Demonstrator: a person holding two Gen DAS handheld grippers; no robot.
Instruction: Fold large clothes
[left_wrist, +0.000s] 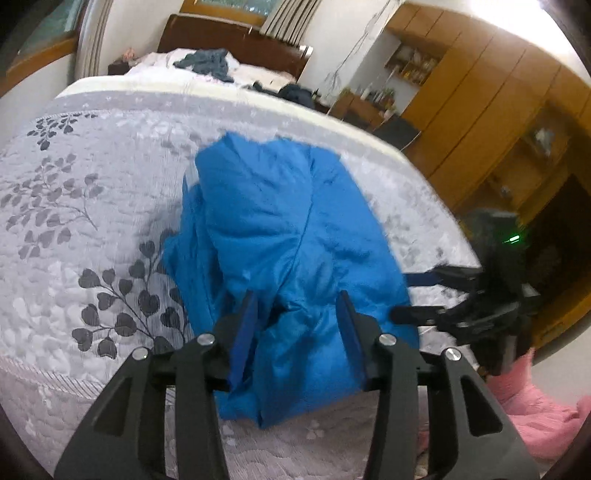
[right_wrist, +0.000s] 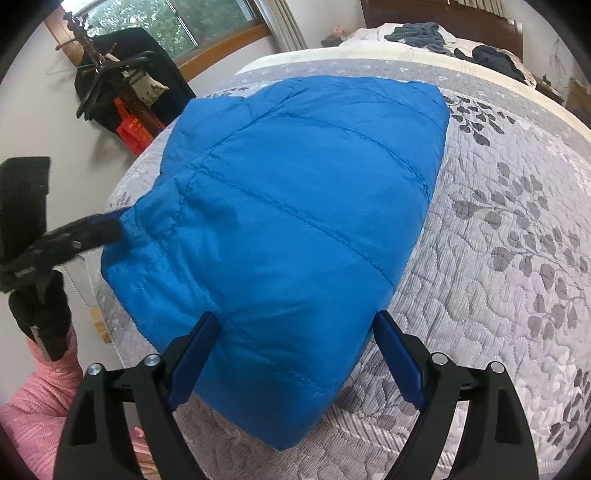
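A blue quilted puffer jacket (left_wrist: 273, 236) (right_wrist: 303, 206) lies bundled on a grey leaf-patterned bedspread (left_wrist: 74, 206) (right_wrist: 498, 277), close to the bed's near edge. In the left wrist view my left gripper (left_wrist: 295, 314) is open, its blue-padded fingers straddling a rumpled near fold of the jacket. My right gripper (right_wrist: 295, 332) is open too, its fingers set either side of the jacket's smooth near end. Each gripper shows in the other's view: the right gripper (left_wrist: 417, 295) at the jacket's right edge, the left gripper (right_wrist: 85, 229), blurred, at its left edge.
A pink sleeve (left_wrist: 535, 413) (right_wrist: 37, 406) shows below the grippers. A second bed (left_wrist: 258, 72) with dark clothes (right_wrist: 417, 33) stands behind. Wooden wardrobes (left_wrist: 480, 110) line one side. A coat rack (right_wrist: 110, 81) and a red bag (right_wrist: 133, 129) stand by the window wall.
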